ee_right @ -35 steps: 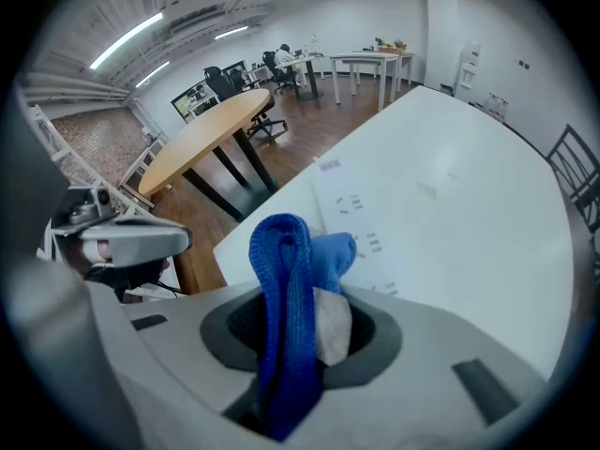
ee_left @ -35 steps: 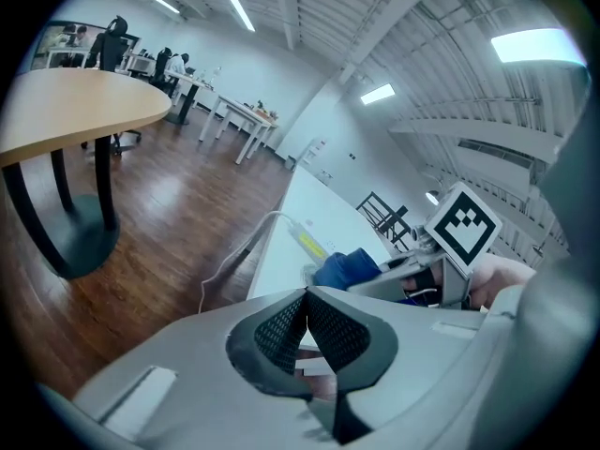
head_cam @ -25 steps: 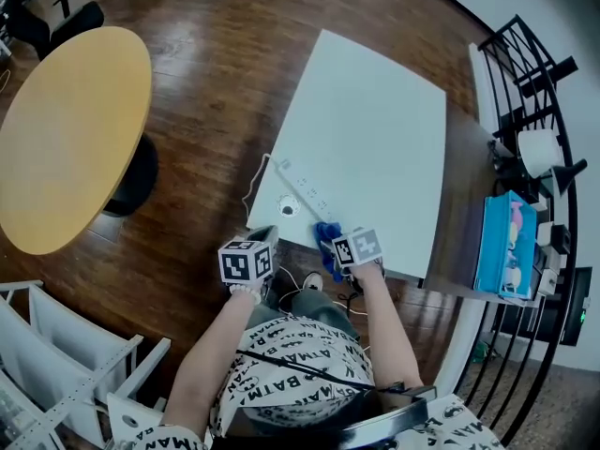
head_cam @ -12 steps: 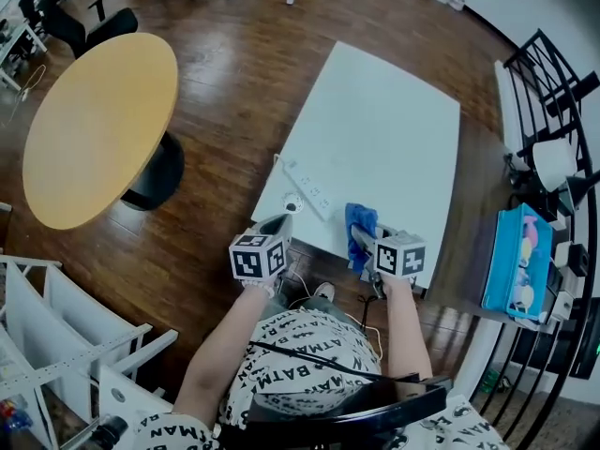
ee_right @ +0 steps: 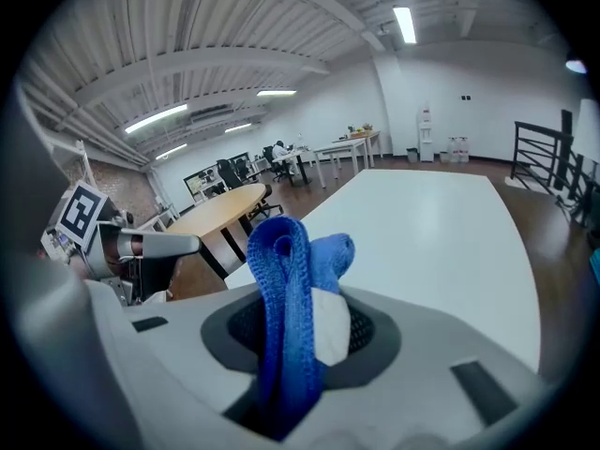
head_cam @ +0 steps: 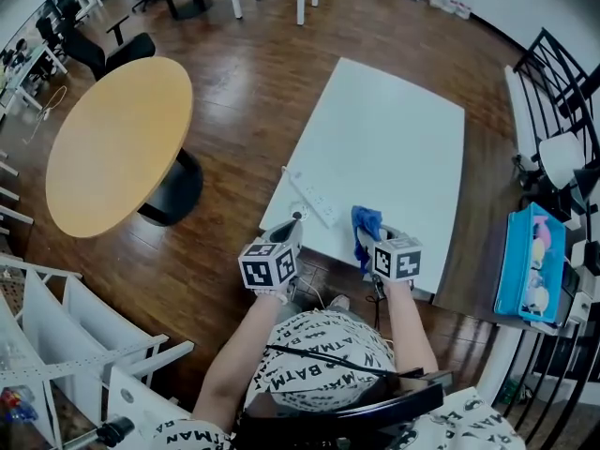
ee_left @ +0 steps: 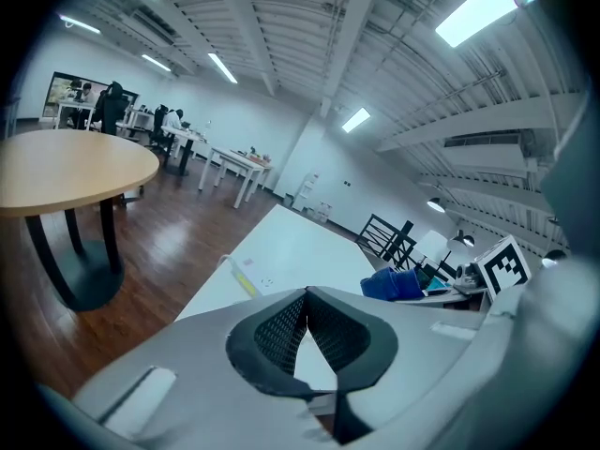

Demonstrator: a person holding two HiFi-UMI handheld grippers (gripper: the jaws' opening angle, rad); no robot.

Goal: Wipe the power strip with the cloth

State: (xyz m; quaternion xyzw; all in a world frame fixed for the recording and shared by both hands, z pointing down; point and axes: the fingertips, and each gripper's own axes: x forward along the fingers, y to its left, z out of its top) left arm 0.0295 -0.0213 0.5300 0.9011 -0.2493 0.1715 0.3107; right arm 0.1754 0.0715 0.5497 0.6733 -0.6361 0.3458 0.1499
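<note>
Wiping looks not started yet. The right tongs (head_cam: pixel 367 244) are clamped on the blue cloth (ee_right: pixel 284 289) by the tabletop (head_cam: pixel 403 139) edge. The power strip (head_cam: pixel 314 200) lies just beside it, and the left tongs (ee_left: pixel 305 319) are closed on nothing.

Bright strip lights (ee_left: pixel 478 12); fisheye warp, dark corners.
</note>
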